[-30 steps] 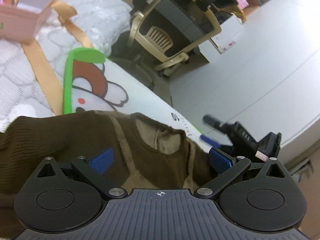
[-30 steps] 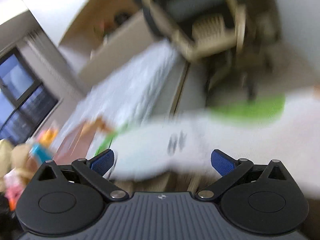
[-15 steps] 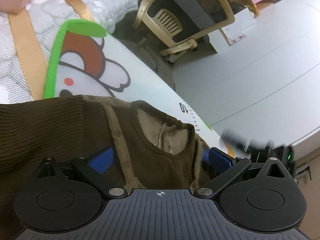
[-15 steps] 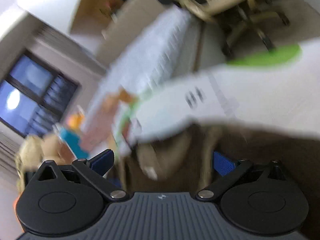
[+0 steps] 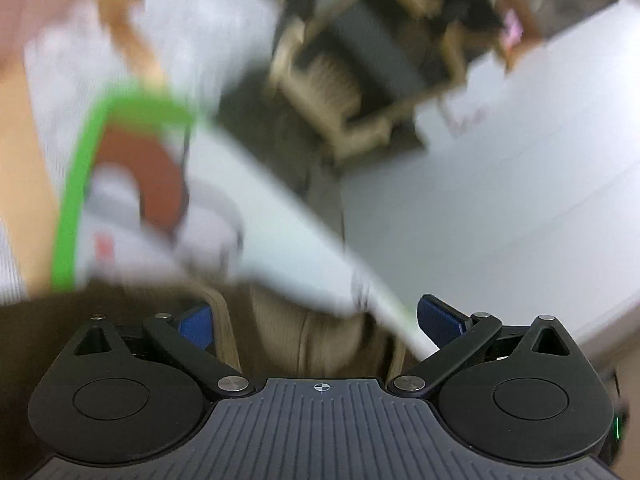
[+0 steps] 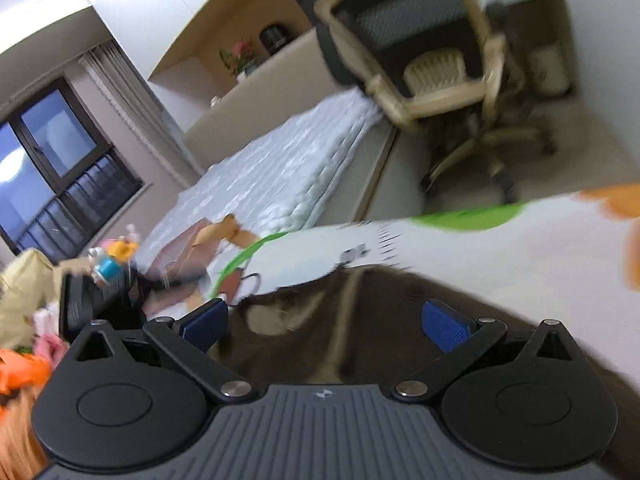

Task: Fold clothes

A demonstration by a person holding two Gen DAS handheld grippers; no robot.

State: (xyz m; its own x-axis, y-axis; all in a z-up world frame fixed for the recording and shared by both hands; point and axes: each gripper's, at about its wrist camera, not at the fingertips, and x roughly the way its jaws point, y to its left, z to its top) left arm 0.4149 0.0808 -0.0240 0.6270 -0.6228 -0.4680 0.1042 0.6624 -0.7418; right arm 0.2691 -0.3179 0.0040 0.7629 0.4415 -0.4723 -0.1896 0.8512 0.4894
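Left view heavily motion-blurred; right view blurred in parts. Left gripper (image 5: pixel 318 320): blue pads spread wide, nothing pinched between them. Brown sweater (image 5: pixel 280 336) lies directly under and between the fingers, tan collar area visible at centre; contact with the pads cannot be judged through the blur. Sweater rests on a white mat (image 5: pixel 256 216) with a green border and a cartoon print, mat edge running diagonally past the right pad.

Right gripper (image 6: pixel 326 318): pads also wide apart, empty. The sweater (image 6: pixel 360 320) fills the gap between them and spreads toward the camera, lying on the same mat (image 6: pixel 500 264); ruler marks show along the mat's far edge.

Surroundings: office chair (image 6: pixel 432 60), beige frame, dark mesh, stands beyond the mat on the floor, same chair (image 5: pixel 372 52) smeared in the left view. White quilted bed (image 6: pixel 280 168) to the left of the chair. Pile of toys (image 6: pixel 108 256) and clothes at far left. Dark window (image 6: pixel 52 160) behind. Nothing lies between grippers and sweater
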